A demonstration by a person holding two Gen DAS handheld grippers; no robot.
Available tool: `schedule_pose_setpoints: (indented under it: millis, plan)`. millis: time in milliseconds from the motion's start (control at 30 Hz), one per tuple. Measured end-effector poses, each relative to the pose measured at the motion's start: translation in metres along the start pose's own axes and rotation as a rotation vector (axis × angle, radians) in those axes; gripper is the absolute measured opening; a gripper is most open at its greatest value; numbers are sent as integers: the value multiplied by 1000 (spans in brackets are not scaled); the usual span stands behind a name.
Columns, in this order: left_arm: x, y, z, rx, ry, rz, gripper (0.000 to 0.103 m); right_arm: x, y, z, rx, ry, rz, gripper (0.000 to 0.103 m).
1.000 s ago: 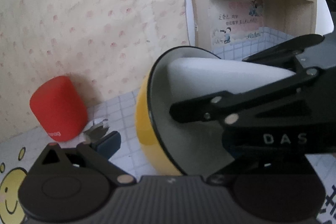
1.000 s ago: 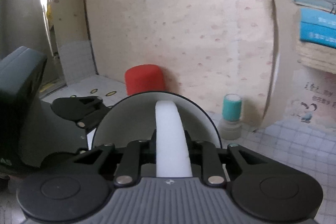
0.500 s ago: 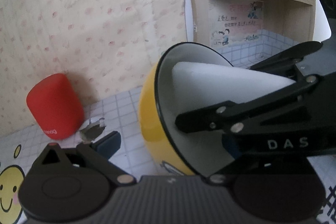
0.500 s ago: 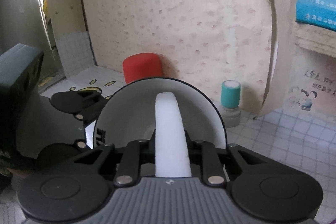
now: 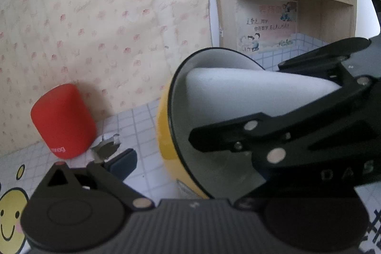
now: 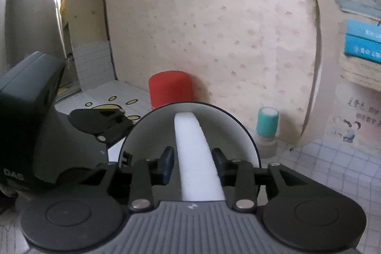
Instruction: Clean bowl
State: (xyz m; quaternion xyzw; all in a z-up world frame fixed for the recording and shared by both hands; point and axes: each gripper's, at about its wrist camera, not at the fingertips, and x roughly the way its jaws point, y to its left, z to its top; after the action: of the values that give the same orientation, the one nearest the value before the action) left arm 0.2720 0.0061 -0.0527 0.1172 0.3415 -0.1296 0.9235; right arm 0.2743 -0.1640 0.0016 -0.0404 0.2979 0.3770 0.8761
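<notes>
- My left tongs (image 5: 152, 166) hold the yellow round bowl with white inside and thin black rim (image 5: 166, 135). One dark pad sits outside the wall; the other is hidden behind the bowl, so I cannot tell how firmly they pinch.
- The bowl is tipped on its side, mouth facing my right tongs (image 6: 193, 162).
- My right tongs have just been spreading. The white foam sponge strip (image 6: 195, 146) stands between the pads, its tip inside the bowl. The left pad is slightly clear of it.
- A red cylindrical cup (image 6: 170, 87) stands on the gridded table (image 6: 321, 163) against the wall.
- A teal-topped stamp (image 6: 266, 125) stands beside the bowl.
</notes>
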Motion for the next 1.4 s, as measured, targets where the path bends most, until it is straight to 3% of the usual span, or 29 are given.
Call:
schedule_pose_setpoints:
  millis: [167, 333, 433, 600, 633, 833, 967, 1167, 1267, 1400]
  plan:
    - [-1, -2, -2, -9, 2, -3, 103, -6, 0, 0, -4, -12, -1, 54]
    - [2, 0, -3, -13, 3, -4, 103, -13, -2, -2, 2, -21, 10, 55]
    - [4, 5, -2, -14, 3, -5, 103, -18, -5, -3, 8, -38, 12, 49]
    - [-3, -2, 1, -25, 5, 2, 103, -23, -8, -4, 18, -55, 10, 18]
    - [-10, -17, -4, -22, 5, 5, 103, -23, -8, -4, 19, -57, 14, 18]
    - [-2, -2, 5, -23, 0, 6, 103, -23, 3, -1, -26, -120, -17, 18]
    - [3, 2, 9, -29, 5, -1, 103, -21, 5, -1, -74, -96, -56, 18]
    - [5, 13, 19, -12, 1, -2, 103, -19, -3, -2, -19, -53, -22, 18]
    - [6, 13, 18, -1, -2, 6, 103, -18, 0, -1, -22, -64, -2, 18]
    - [8, 0, 16, 9, -5, 8, 103, -24, 1, 0, -43, -89, -42, 18]
